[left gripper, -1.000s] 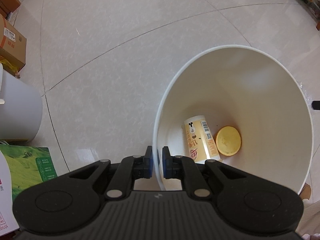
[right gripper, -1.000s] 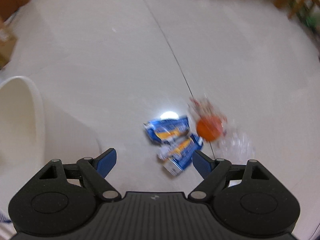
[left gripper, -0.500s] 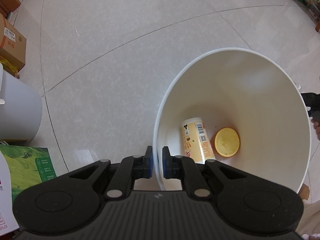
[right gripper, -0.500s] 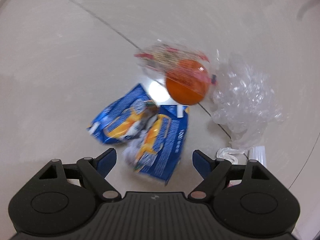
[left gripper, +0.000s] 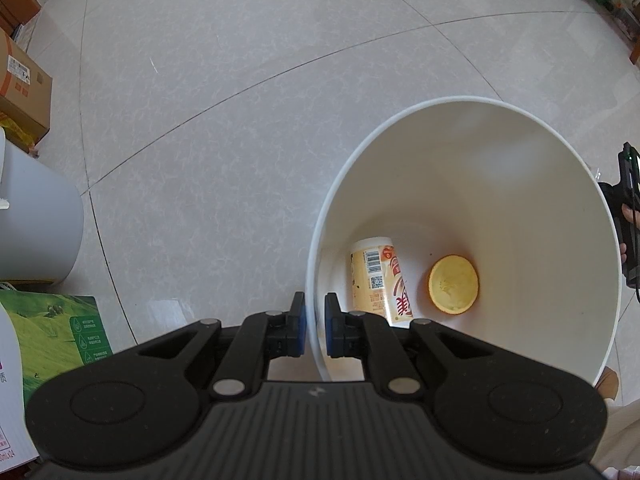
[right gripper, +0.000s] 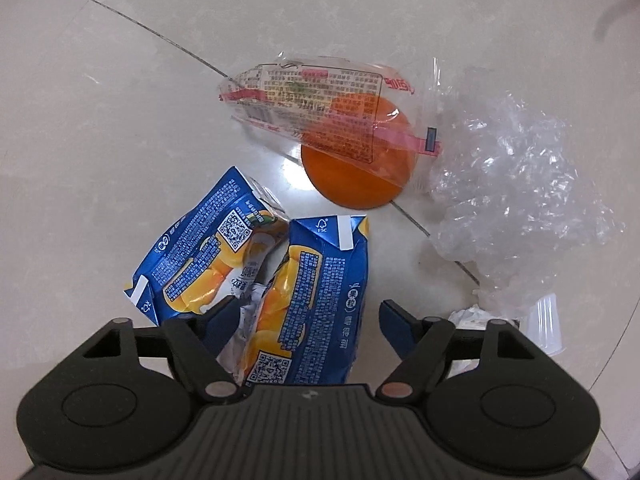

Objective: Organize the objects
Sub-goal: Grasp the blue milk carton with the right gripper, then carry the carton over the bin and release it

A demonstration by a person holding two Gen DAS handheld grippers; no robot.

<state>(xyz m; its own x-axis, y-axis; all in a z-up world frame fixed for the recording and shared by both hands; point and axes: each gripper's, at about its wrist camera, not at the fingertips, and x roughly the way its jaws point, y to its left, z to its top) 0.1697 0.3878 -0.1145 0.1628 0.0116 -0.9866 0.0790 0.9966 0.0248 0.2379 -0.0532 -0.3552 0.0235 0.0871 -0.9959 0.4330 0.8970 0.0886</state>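
Blue carton [right gripper: 316, 300]: it lies flat on the tiled floor [right gripper: 100, 120], between your spread right fingers, touching a second crushed blue carton [right gripper: 200, 248].
Right gripper [right gripper: 308, 316]: released, jaws wide, straddling the nearer carton.
Left gripper [left gripper: 314, 330]: clenched on the rim of the white bin [left gripper: 520, 200], which you tilt.
Step in hand: lower squarely and close across the carton's narrow width; keep clear of its neighbour.
Look: creased blue card, yellow fruit print, QR codes.
Nearby: printed clear wrapper [right gripper: 312, 100] over an orange disc [right gripper: 352, 184]; crumpled plastic film [right gripper: 520, 200].
In the bin: a cup [left gripper: 380, 280] and a yellow lid [left gripper: 454, 284].
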